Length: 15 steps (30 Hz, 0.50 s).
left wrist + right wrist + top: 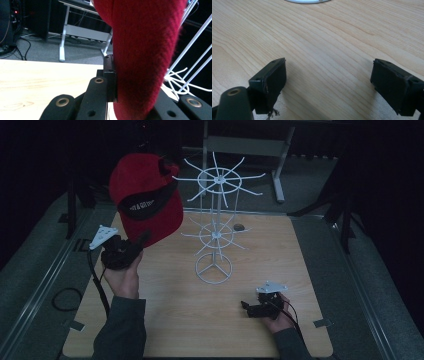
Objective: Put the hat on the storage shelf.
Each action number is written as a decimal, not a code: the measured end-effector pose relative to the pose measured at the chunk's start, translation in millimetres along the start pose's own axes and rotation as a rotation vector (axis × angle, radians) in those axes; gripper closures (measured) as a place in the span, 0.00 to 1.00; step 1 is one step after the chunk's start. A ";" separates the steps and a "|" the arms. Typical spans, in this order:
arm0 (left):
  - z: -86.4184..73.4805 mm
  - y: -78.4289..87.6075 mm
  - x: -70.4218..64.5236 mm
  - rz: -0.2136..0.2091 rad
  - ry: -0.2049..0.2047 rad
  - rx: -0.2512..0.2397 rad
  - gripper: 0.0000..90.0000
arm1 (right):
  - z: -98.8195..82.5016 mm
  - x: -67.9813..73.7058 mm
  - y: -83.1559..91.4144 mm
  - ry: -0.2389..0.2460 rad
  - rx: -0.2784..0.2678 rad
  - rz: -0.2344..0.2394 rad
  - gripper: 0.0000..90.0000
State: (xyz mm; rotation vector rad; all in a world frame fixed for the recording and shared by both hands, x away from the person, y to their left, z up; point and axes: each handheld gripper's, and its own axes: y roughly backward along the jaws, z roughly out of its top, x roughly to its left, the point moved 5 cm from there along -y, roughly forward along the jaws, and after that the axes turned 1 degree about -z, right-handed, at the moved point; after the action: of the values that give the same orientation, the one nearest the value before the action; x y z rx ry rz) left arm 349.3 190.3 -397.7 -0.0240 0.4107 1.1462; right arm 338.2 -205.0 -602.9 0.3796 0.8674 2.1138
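Note:
My left gripper is raised over the table's left side and shut on the brim of a red cap with a black band. The cap hangs upright above the gripper, just left of a white wire rack with two rings of hooks. In the left gripper view the red cap is pinched between my jaws, with the rack's wires at the right. My right gripper rests low on the wooden table near the front right. Its jaws stand open over bare wood, with the rack's base ring far ahead.
A small dark object lies on the table behind the rack. A metal-legged stand is on the floor beyond the table. A black cable loop lies on the floor at the left.

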 end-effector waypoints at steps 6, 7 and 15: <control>5.7 -0.1 -2.1 -0.009 -0.009 -0.012 0.95 | 0.0 0.0 0.0 0.000 0.000 0.000 0.15; 6.5 -0.6 -2.0 -0.010 -0.007 -0.016 0.95 | 0.0 0.0 0.0 0.000 0.000 0.000 0.15; 11.1 -5.5 0.2 -0.016 0.001 -0.021 0.95 | 0.0 0.1 0.0 -0.002 0.000 0.000 0.15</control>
State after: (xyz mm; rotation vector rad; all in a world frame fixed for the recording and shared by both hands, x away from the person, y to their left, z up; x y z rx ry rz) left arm 357.6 190.8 -388.5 -0.0463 0.3987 1.1347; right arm 338.1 -205.0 -602.9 0.3814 0.8669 2.1133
